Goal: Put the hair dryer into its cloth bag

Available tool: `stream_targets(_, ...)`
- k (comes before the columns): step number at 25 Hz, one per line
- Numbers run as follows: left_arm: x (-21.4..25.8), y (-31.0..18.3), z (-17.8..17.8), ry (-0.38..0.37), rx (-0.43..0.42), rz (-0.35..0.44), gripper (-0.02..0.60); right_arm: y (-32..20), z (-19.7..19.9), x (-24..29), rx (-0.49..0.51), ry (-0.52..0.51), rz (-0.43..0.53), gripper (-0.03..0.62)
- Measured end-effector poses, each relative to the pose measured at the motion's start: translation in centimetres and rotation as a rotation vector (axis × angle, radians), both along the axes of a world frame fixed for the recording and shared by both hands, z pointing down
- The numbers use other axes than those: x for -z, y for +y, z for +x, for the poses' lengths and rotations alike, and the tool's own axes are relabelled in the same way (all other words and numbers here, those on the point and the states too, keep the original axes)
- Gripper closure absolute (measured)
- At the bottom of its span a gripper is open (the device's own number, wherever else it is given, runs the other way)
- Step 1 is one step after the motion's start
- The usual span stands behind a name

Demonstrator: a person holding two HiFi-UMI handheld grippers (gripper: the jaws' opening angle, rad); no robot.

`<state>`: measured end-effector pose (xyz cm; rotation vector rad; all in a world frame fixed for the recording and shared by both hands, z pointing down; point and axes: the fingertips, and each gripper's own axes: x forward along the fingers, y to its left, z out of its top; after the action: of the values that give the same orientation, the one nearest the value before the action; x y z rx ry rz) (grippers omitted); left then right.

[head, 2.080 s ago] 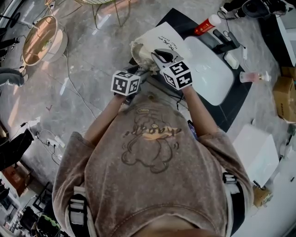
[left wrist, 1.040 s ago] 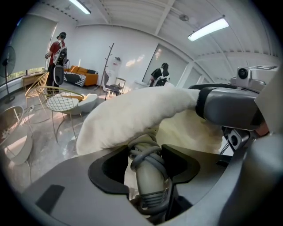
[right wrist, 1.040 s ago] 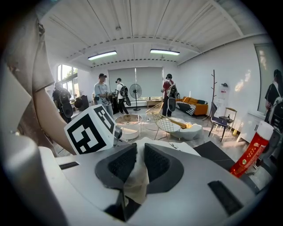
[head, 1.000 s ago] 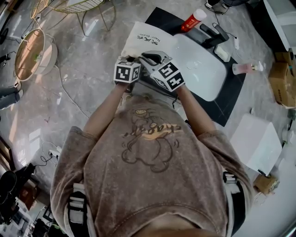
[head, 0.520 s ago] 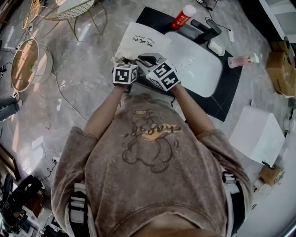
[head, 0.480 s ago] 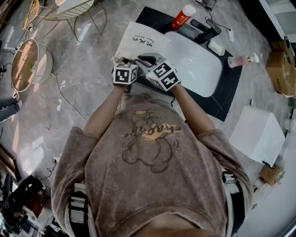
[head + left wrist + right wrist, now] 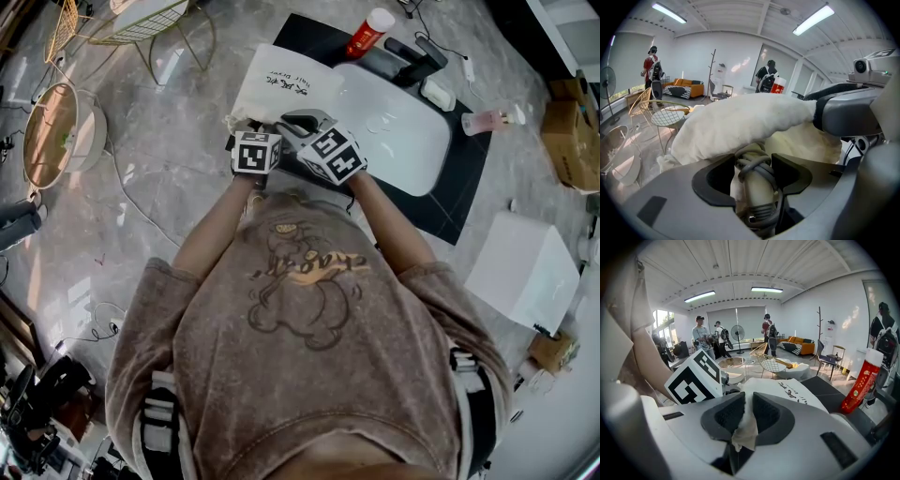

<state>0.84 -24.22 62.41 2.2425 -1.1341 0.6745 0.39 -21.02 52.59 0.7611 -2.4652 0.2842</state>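
Left gripper (image 7: pixel 754 172): my jaws are closed on the hair dryer (image 7: pixel 758 194), gripping its pale handle from both sides.
Cord (image 7: pixel 753 165): grey, wound in loops round the handle right where my left jaws grip.
Hair dryer position: the handle runs up from my left jaws into the mouth of the cloth bag (image 7: pixel 740 119). The rest of the hair dryer is covered by cloth, so I cannot tell how far in it sits.
Right gripper (image 7: pixel 744 414): my jaws are almost together, pinching a fold of the bag's white cloth that hangs down between them.
Cloth bag from above: white with black print, lying partly on the grey floor (image 7: pixel 178 141) and partly on a dark mat (image 7: pixel 450 202), just beyond both my grippers.
Gripper spacing: left and right are close beside each other at the near end of the bag, and the marker cubes nearly touch.
White oval tray (image 7: pixel 403 131): on the dark mat, touching the bag's right edge.
Red bottle (image 7: pixel 369 32): at the far edge of the mat, beyond the tray.
Pink bottle (image 7: pixel 487 120): lying to the right of the tray.
Wire chair (image 7: pixel 155 19): on the floor, well apart from the bag.
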Motion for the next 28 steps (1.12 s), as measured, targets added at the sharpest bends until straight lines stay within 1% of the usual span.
stream_targets(5,0.0,0.1,0.1,0.007,-0.001,-0.013,0.327,0.1,0.1,-0.2,0.000,0.001,-0.003,0.536)
stream_targets(10,0.2,0.2,0.2,0.011,-0.020,-0.030,0.327,0.2,-0.1,-0.4,0.005,-0.001,-0.007,0.536)
stream_targets(13,0.8,0.4,0.1,0.016,-0.028,-0.018,0.314,0.2,-0.1,-0.5,0.001,-0.004,-0.011,0.536)
stream_targets(18,2.4,1.3,-0.4,0.029,-0.034,0.013,0.311,0.2,0.1,-0.5,-0.006,-0.012,-0.008,0.536)
stream_targets(28,3.7,4.6,-1.3,0.018,-0.061,0.041,0.307,0.7,0.3,-1.4,-0.025,0.003,-0.012,0.536)
